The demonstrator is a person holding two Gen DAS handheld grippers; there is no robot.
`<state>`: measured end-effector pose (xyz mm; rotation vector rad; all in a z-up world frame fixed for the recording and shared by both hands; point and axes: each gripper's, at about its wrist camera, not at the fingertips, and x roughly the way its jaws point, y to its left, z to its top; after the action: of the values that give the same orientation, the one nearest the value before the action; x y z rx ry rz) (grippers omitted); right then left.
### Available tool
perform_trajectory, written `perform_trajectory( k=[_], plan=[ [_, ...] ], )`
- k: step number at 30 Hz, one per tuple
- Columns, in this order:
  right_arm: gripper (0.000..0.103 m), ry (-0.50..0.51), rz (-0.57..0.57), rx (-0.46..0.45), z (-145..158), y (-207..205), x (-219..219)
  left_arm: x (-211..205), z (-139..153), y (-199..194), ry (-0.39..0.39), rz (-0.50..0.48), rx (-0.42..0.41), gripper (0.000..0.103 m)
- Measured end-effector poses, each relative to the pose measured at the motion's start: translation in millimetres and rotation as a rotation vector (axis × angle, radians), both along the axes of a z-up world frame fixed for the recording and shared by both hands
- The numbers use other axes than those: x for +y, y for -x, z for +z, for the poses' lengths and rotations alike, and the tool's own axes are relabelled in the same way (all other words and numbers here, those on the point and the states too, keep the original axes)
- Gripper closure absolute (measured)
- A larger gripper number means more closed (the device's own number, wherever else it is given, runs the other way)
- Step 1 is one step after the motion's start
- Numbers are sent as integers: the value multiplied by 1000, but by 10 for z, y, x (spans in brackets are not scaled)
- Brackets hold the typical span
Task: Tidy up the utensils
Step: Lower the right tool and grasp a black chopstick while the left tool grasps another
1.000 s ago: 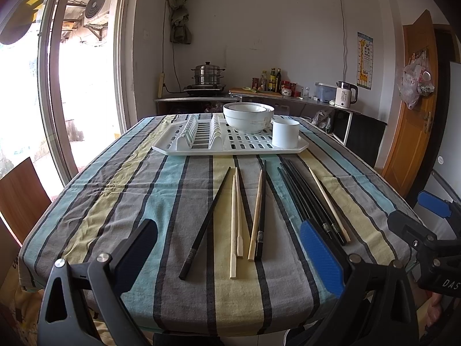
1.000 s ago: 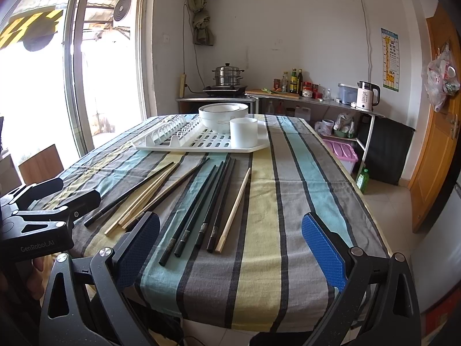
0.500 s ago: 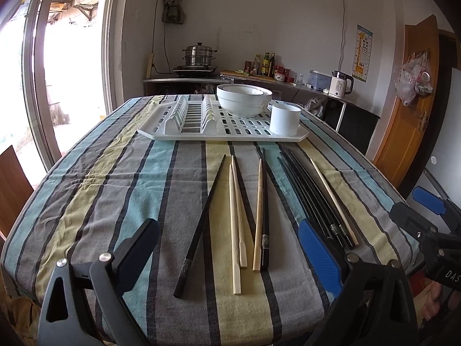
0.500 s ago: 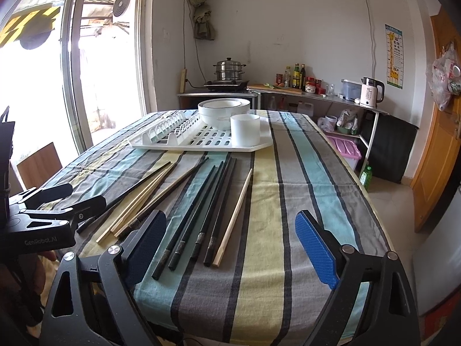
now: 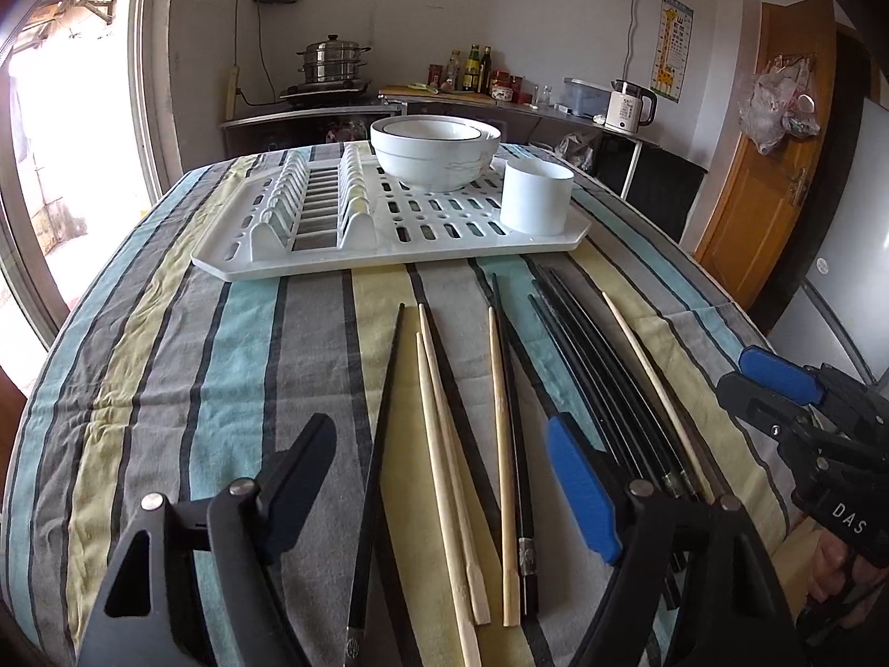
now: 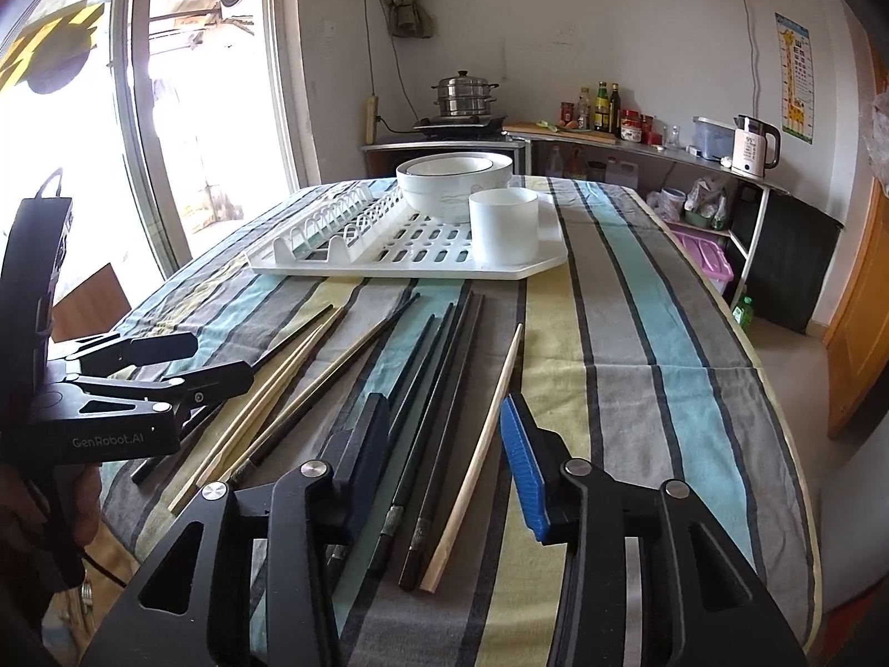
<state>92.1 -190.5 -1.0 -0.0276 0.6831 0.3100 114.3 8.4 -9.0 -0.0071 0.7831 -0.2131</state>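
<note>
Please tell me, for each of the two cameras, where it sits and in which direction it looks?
Left wrist: on the left gripper, looking down over chopsticks toward the rack; its own jaws show, the right gripper at right.
Right wrist: on the right gripper, same direction; its jaws, just closing, straddle black chopsticks untouched; left gripper and a hand at left.
Shared: rack, bowls, cup.

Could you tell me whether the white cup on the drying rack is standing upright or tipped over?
Upright. The white cup stands on its base on the drying rack, open rim facing up, beside the stacked bowls.
</note>
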Motion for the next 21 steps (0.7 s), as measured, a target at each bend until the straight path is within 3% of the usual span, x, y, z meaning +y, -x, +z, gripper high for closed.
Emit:
perform_trajectory(
  k=[7,14,21],
  plan=[
    [76,21,12,94,-116,-470,15,55,-81,-349,-13,-8,57,47],
    [81,35,22,160,-188,-831,82,173,-180,-617,-67,16,116,56],
    [86,51,28,203,-248,-1062,129,133,-245,-779,-111,-20,160,67]
  ],
)
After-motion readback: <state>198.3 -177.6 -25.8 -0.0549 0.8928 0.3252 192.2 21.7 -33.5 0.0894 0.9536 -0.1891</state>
